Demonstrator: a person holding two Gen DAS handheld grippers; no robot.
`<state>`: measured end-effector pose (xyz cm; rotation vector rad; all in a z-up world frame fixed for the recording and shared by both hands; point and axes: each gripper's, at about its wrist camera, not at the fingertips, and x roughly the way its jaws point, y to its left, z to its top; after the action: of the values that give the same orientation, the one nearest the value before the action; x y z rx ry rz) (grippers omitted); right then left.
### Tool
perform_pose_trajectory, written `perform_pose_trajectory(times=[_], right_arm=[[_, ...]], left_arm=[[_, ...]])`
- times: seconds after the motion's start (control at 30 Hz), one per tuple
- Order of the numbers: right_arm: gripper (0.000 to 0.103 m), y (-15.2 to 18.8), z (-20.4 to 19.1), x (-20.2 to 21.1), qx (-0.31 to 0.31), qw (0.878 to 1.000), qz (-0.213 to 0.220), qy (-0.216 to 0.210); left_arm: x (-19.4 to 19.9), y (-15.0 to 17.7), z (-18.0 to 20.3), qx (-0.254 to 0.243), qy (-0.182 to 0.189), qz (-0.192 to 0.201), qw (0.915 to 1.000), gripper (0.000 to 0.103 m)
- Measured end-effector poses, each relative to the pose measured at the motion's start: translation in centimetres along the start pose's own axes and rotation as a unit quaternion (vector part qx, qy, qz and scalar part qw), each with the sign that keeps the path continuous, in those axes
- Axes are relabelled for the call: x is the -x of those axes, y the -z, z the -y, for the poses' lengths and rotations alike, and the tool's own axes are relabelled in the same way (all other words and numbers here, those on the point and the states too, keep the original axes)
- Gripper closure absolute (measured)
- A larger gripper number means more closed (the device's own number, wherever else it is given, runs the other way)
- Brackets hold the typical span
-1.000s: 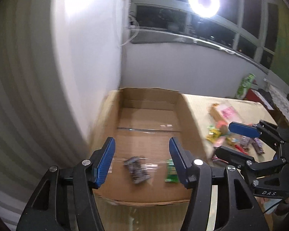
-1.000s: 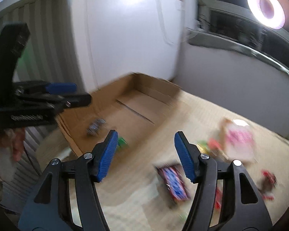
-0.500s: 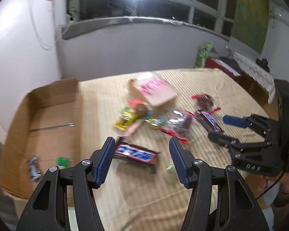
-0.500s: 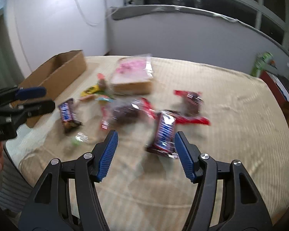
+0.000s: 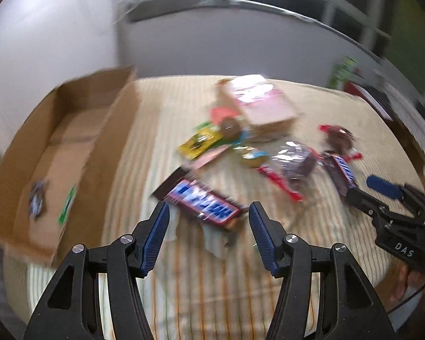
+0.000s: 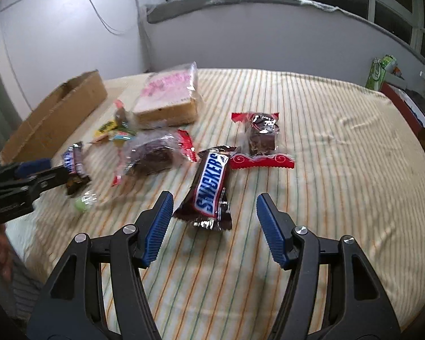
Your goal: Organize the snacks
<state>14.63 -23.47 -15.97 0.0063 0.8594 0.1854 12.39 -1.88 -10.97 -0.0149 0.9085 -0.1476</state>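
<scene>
Just ahead of both open, empty grippers: one Snickers bar each.
Right gripper point(image 6: 214, 214) meets its Snickers bar point(image 6: 211, 187) end-on; left gripper point(image 5: 209, 216) meets its bar point(image 5: 202, 202) crosswise.

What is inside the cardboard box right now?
Inside the box, two small snacks: a dark wrapped one and a green one. The near wall hides the near floor strip.

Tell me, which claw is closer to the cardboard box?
Left. The left claw hovers over a Snickers bar lying just beside the cardboard box. The right claw hovers farther off, beyond the snack pile.
</scene>
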Motion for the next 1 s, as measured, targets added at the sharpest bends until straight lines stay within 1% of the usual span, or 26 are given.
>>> perform_pose_trajectory(times=[0.07,0.1,0.17,0.23,0.3,0.37,0.47,0.6,0.67,0.77,0.83,0.87,0.9,0.93,1.0], right_arm=[[0.039,-0.2,0.0,-0.8,-0.003,1.000,-0.006,0.002],[0.039,-0.2,-0.2,-0.9,0.000,1.000,-0.003,0.006],[0.042,-0.5,-0.2,-1.0,0.003,1.000,-0.003,0.010],[0.052,-0.5,-0.4,-1.0,0.010,1.000,-0.001,0.017],[0.061,-0.3,-0.2,-0.9,0.011,1.000,0.002,0.016],[0.061,-0.2,0.0,-0.8,0.012,1.000,0.005,0.015],[0.061,-0.2,0.1,-0.7,0.017,1.000,0.007,0.012],[0.061,-0.1,0.1,-0.7,0.018,1.000,0.009,0.007],[0.061,0.0,0.1,-0.6,0.020,1.000,0.009,0.005],[0.061,0.0,0.2,-0.6,0.020,1.000,0.010,0.002],[0.061,-0.1,0.2,-0.6,0.020,1.000,0.010,0.001],[0.061,0.0,0.3,-0.7,0.019,1.000,0.010,0.000],[0.061,0.1,0.3,-0.7,0.020,1.000,0.011,0.000],[0.061,0.1,0.3,-0.6,0.020,1.000,0.012,-0.001],[0.063,0.2,0.3,-0.5,0.019,1.000,0.014,-0.001]], left_arm=[[-0.4,0.5,-0.5,0.027,-0.007,-0.012,0.9996,0.043],[-0.9,0.8,-0.7,0.038,-0.003,-0.023,0.9990,0.042],[-1.6,0.8,-0.8,0.051,0.001,-0.032,0.9982,0.041],[-1.8,0.6,-0.9,0.063,-0.001,-0.033,0.9975,0.038],[-2.2,0.1,-0.9,0.070,-0.008,-0.035,0.9969,0.037],[-2.8,-0.5,-0.9,0.077,-0.013,-0.040,0.9961,0.033],[-2.9,-1.1,-0.9,0.103,-0.015,-0.051,0.9932,0.033],[-3.5,-1.8,-1.0,0.111,-0.018,-0.057,0.9920,0.030],[-3.8,-2.3,-0.9,0.115,-0.022,-0.053,0.9917,0.028],[-4.5,-2.9,-0.5,0.105,-0.033,-0.050,0.9927,0.027],[-4.6,-3.1,-0.8,0.111,-0.030,-0.040,0.9925,0.028],[-4.7,-3.2,-0.8,0.109,-0.022,-0.037,0.9932,0.028],[-4.8,-3.3,-0.8,0.107,-0.014,-0.034,0.9936,0.032],[-4.7,-3.3,-1.0,0.106,-0.005,-0.027,0.9940,0.048],[-4.6,-3.1,-1.4,0.102,0.005,-0.022,0.9946,0.050]])
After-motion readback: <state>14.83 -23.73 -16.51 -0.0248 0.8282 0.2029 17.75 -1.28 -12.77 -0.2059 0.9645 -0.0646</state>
